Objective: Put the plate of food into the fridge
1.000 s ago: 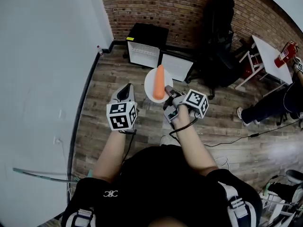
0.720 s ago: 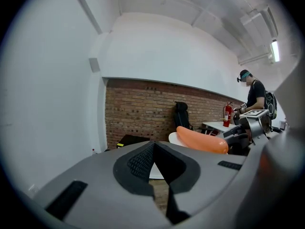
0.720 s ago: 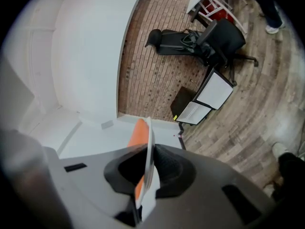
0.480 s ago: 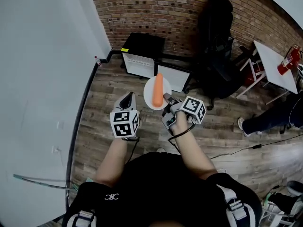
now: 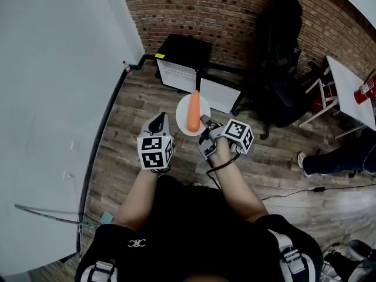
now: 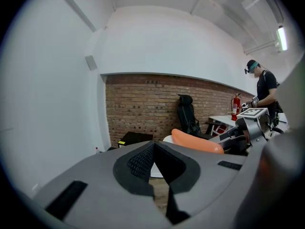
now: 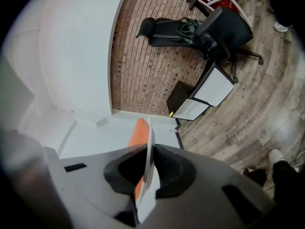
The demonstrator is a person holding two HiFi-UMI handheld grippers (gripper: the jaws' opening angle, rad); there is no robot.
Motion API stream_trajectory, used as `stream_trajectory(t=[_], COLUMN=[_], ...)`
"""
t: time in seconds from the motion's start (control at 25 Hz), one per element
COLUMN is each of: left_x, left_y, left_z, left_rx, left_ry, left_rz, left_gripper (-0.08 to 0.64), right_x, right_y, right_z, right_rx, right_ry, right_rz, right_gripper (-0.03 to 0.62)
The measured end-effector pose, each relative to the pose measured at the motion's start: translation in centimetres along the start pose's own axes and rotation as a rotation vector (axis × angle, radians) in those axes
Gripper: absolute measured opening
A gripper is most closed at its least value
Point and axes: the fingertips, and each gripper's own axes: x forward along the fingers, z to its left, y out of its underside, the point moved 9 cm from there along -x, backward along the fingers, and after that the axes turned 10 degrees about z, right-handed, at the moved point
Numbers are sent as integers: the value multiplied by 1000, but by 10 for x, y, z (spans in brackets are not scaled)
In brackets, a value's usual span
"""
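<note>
1. Head view: my right claw (image 5: 205,124) is pinched shut on the near edge of the white plate (image 5: 182,114). The plate is up in the air in front of me, over the wood floor (image 5: 132,107).
2. A long orange carrot (image 5: 193,110) lies on the plate. Its thin end points away from me, toward the fridge (image 5: 187,44).
3. The fridge is small and black. It stands on the floor by the brick wall (image 5: 211,7). Its door (image 5: 222,94) is swung open, and I can see the white inside. The plate is near the fridge but not in it.
4. In the right gripper view I see the plate (image 7: 149,142) from its side, like a thin white line. It sits right between the two dark pads of my right claw (image 7: 148,157), and both pads press on it. The carrot (image 7: 138,131) shows on the left side of the plate.
5. My left claw (image 5: 157,121) is just beside the plate, on its left, and does not touch it.
6. In the left gripper view the two jaws of my left claw (image 6: 153,149) are closed together with nothing between them. Behind them I see the carrot (image 6: 196,141) and my right claw (image 6: 238,138).
7. A black chair (image 5: 281,46) stands right of the fridge. Farther right are a white table (image 5: 351,84) and a red fire extinguisher (image 5: 365,89).
8. Another person (image 6: 263,90) stands far off by that table.
</note>
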Motion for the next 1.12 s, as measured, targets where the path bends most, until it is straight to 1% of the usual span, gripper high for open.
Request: stream_trajectory(t=[0.2, 0.48, 0.72, 0.96, 1.12], left_x=[20, 64, 118, 169, 199], left_y=[-6, -26, -43, -73, -89], left_z=[15, 45, 107, 177, 223], left_rx=[-14, -15, -33, -11, -16], left_ry=[-4, 30, 73, 125, 155], left_rz=[0, -17, 0, 9, 20], left_gripper=[-3, -3, -3, -3, -3], right_x=[19, 57, 124, 196, 241], right_y=[-11, -37, -58, -73, -79], right_z=[7, 14, 27, 51, 64], right_rx=[-25, -34, -34, -18, -7], right_ry=[2, 21, 64, 101, 125], right_rz=[8, -28, -59, -102, -125], right_gripper=[38, 38, 38, 38, 38])
